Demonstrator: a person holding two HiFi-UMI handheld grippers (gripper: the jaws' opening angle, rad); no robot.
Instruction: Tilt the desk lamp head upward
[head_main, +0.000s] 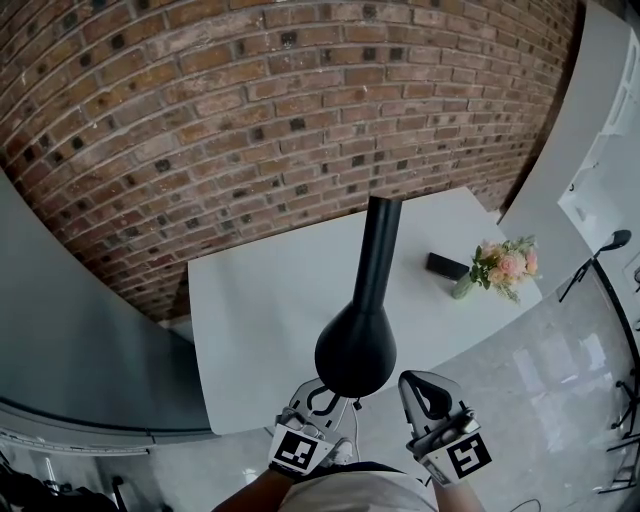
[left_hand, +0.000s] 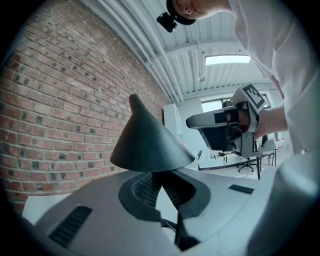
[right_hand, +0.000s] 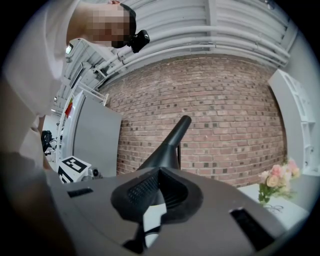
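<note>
A black desk lamp stands on the white table (head_main: 260, 300). Its neck (head_main: 382, 240) rises toward me and ends in a cone-shaped lamp head (head_main: 355, 348). My left gripper (head_main: 322, 395) sits at the near lower rim of that head. In the left gripper view the cone (left_hand: 150, 140) fills the space right above the jaws, and the left gripper (left_hand: 161, 175) looks shut on the rim. My right gripper (head_main: 425, 388) hangs to the right of the head, apart from it and shut on nothing. The right gripper view shows the lamp (right_hand: 165, 150) beyond the right gripper (right_hand: 159, 172).
A small vase of pink flowers (head_main: 505, 265) and a flat black object (head_main: 448, 266) sit at the table's right end. A brick wall (head_main: 250, 110) runs behind the table. White panels stand to the right, with a thin black stand (head_main: 600, 255) on the glossy floor.
</note>
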